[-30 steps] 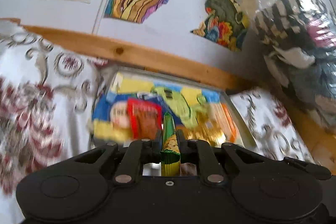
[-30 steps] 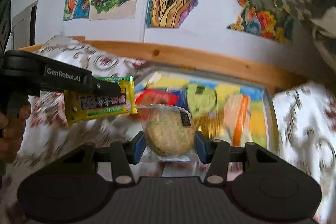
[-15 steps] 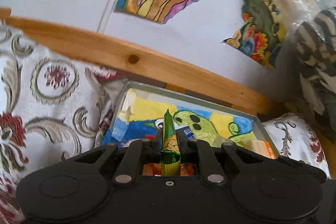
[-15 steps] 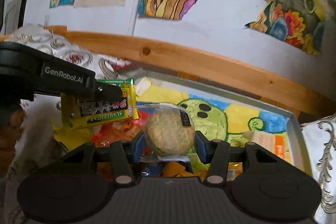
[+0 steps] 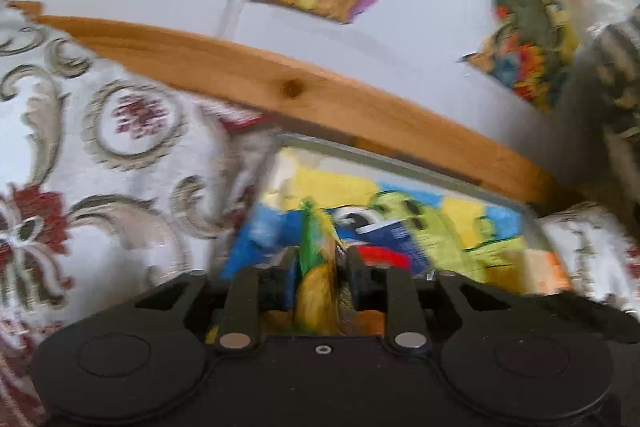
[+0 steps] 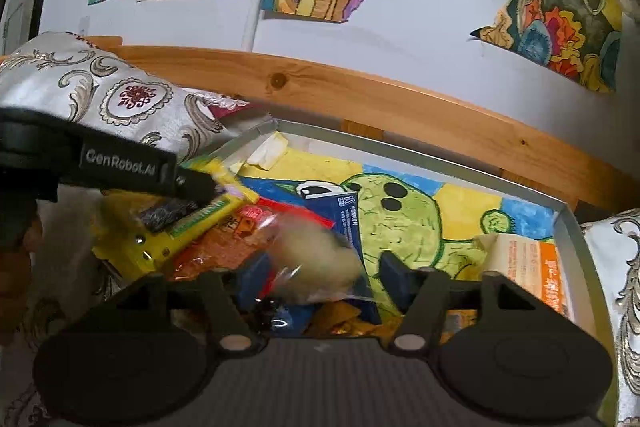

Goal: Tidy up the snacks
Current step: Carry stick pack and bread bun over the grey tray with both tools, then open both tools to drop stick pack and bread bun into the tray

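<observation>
Left gripper (image 5: 318,267) jaws nearly closed, clamping yellow-green snack packet (image 5: 316,267) edge-on between them, right gripper (image 6: 320,267) jaws wide apart, blurred wrapped cookie (image 6: 316,259) loose between them, tray (image 6: 572,227) beyond.

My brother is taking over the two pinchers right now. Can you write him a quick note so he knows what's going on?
Left gripper: jaws shut on the yellow snack packet, near the tray's left end.
Right gripper: jaws open; the wrapped round cookie is loose and blurred between them, above the tray.
Done: several snacks, a blue box among them, already lie in the tray.
Left: probably drop the packet in and check that the cookie lands inside.
</observation>
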Action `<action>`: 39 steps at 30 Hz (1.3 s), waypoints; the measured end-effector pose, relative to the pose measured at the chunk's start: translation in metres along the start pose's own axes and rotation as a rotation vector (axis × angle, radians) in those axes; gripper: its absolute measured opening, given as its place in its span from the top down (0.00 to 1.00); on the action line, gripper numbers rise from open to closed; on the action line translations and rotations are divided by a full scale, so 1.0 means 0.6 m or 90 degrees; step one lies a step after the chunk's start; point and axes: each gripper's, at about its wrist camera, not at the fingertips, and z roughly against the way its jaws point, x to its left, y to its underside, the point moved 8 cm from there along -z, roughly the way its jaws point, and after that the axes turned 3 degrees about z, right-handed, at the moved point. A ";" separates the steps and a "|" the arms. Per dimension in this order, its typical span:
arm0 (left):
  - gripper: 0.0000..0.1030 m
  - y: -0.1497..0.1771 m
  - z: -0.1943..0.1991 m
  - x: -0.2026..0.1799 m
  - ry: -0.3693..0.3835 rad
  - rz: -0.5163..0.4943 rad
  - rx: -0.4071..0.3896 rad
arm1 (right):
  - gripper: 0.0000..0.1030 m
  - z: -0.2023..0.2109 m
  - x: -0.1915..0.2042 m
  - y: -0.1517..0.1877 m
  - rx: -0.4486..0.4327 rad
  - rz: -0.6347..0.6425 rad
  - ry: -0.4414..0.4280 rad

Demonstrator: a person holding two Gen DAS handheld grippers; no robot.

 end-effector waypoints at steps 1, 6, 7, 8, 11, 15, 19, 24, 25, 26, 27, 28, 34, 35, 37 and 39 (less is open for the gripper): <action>0.63 0.002 -0.001 0.006 -0.006 0.008 0.001 | 0.27 0.002 -0.002 0.000 -0.001 -0.004 -0.001; 0.41 0.004 0.009 0.020 -0.012 0.021 -0.001 | 0.19 0.018 -0.008 -0.003 -0.004 0.006 0.013; 0.29 0.003 0.014 0.018 -0.013 0.019 -0.007 | 0.17 0.026 -0.010 -0.005 -0.007 0.007 0.016; 0.24 0.001 0.019 0.017 -0.018 0.019 -0.013 | 0.15 0.033 -0.013 -0.007 -0.010 0.007 0.018; 0.20 -0.004 0.034 0.012 -0.015 0.025 -0.019 | 0.10 0.059 -0.023 -0.013 -0.023 0.003 0.027; 0.08 -0.008 0.061 0.002 -0.023 0.011 -0.025 | 0.06 0.099 -0.038 -0.023 -0.041 -0.005 0.044; 0.01 -0.014 0.099 -0.013 -0.027 -0.009 -0.039 | 0.01 0.144 -0.050 -0.034 -0.063 -0.019 0.048; 0.01 -0.015 0.145 -0.031 -0.034 -0.023 -0.043 | 0.00 0.204 -0.061 -0.045 -0.081 -0.023 0.057; 0.01 -0.015 0.154 -0.034 -0.035 -0.027 -0.044 | 0.00 0.216 -0.063 -0.046 -0.084 -0.023 0.059; 0.01 -0.015 0.166 -0.038 -0.036 -0.031 -0.047 | 0.00 0.228 -0.065 -0.048 -0.087 -0.024 0.062; 0.01 -0.015 0.175 -0.042 -0.036 -0.034 -0.048 | 0.00 0.240 -0.067 -0.049 -0.089 -0.025 0.064; 0.01 -0.014 0.185 -0.045 -0.037 -0.037 -0.051 | 0.00 0.253 -0.068 -0.050 -0.091 -0.026 0.066; 0.01 -0.007 0.248 -0.070 -0.036 -0.054 -0.058 | 0.00 0.323 -0.073 -0.048 -0.106 -0.027 0.078; 0.01 -0.006 0.258 -0.074 -0.035 -0.056 -0.059 | 0.00 0.334 -0.073 -0.046 -0.107 -0.027 0.079; 0.01 -0.001 0.277 -0.082 -0.034 -0.060 -0.059 | 0.00 0.354 -0.073 -0.039 -0.107 -0.027 0.082; 0.01 0.005 0.294 -0.088 -0.033 -0.064 -0.058 | 0.00 0.374 -0.072 -0.030 -0.104 -0.027 0.082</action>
